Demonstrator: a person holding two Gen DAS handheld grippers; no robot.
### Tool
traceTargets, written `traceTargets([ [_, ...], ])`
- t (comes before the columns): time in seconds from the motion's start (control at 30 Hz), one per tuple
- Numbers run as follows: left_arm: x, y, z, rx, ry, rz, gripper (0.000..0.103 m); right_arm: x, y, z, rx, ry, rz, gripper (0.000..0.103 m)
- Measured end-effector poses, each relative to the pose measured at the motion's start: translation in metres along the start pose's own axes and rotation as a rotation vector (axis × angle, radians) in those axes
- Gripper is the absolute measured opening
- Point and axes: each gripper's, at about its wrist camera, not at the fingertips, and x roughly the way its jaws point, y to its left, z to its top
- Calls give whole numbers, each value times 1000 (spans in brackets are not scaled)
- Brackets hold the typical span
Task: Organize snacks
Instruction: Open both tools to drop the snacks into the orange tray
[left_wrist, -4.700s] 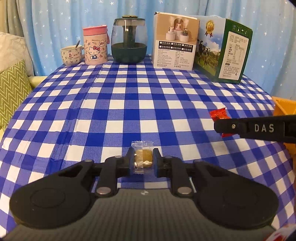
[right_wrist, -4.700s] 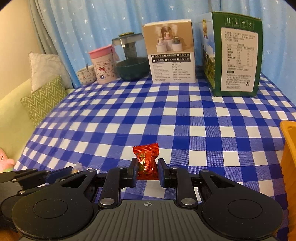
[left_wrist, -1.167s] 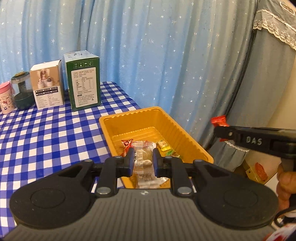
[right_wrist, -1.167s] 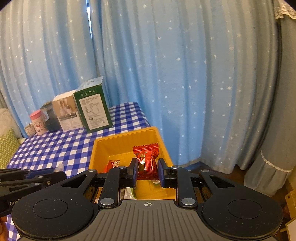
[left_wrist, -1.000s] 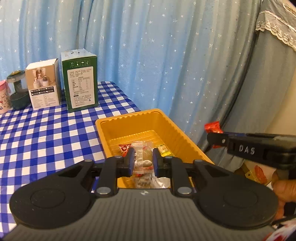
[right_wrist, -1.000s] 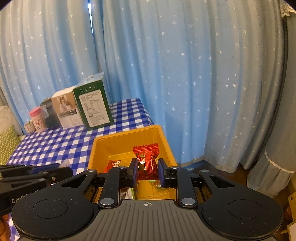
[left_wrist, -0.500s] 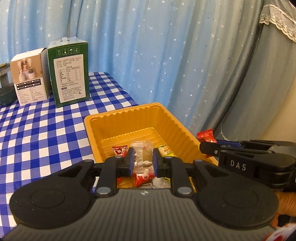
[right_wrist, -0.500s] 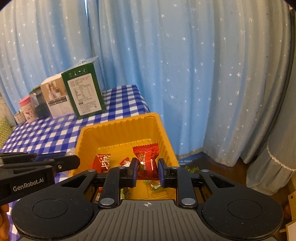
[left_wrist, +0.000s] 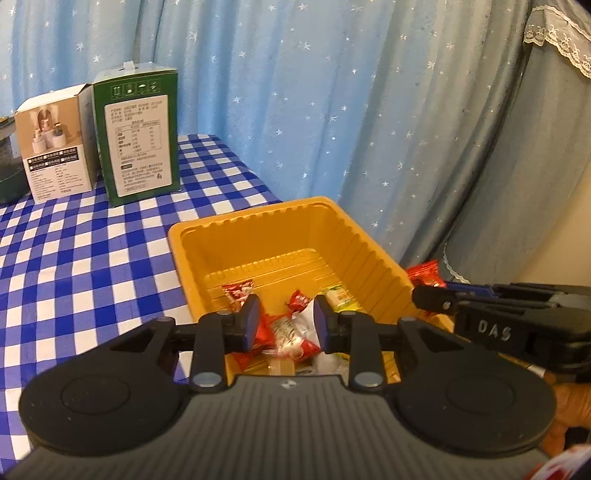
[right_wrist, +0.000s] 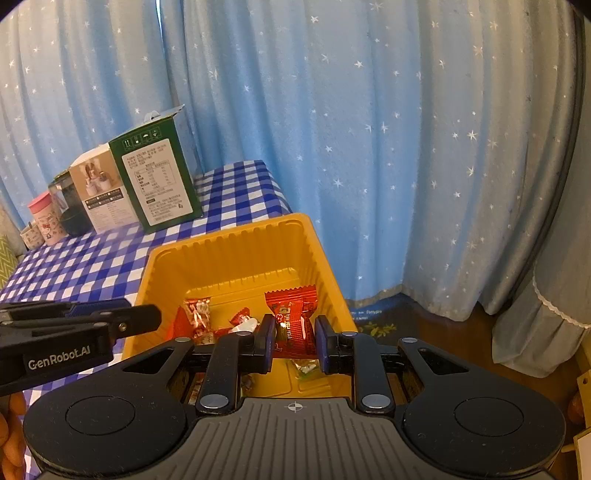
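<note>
1. The red candy (right_wrist: 292, 325) sits upright between the pads of the right tongs (right_wrist: 294, 343), over the near end of the yellow tray (right_wrist: 236, 254). The right tongs are clamped on its lower half, and its crimped top stands free above them.
2. It looks very light, with a thin, glossy, slippery foil wrapper that crumples easily; the firm middle is the place to pinch, not the frilled ends (those would likely slide out).
3. The left tongs (left_wrist: 284, 325) have just been opening: their pads now stand apart with nothing pressed between them. A clear-wrapped sweet (left_wrist: 282, 328) shows blurred in the gap, apparently dropping onto the pile.
4. Several wrapped sweets already lie in the tray's near half, red and green among them; loose and shifty, they will probably slide under a nudge.
5. The tray rests at the corner of the table (left_wrist: 92, 258) in blue check cloth. A green carton (left_wrist: 138, 136) and a white box (left_wrist: 55, 144) stand well apart at the back.
</note>
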Motion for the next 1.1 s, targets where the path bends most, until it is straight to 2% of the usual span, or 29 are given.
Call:
traceTargets([
  [0.2,-6,16,-11,-12,19,30,28,3,4,0,3,6,12,23],
  [0.67,-20,26,-20,-29,23,54,28,3,22,5,-6,11,59,23],
  [0.73,-20,27,-22,-28,24,58,31,5,24,6,-9,4,77,24],
  [0.8,-21,28,-24,-27,24,62,32,7,24,8,-8,18,86,36],
  [0.83,-22,29,-25,-28,24,66,33,6,22,9,2,15,92,57],
  [0.87,-23,31,-26,-30,23,67,34,4,20,9,14,2,98,67],
  [0.97,-25,33,-29,-35,24,75,40,-3,14,10,48,-17,87,67],
  [1.03,-27,33,-32,-44,24,78,51,-6,10,10,64,-14,77,67],
  [1.1,-29,31,-34,-46,23,85,58,-10,7,9,70,-9,66,67],
])
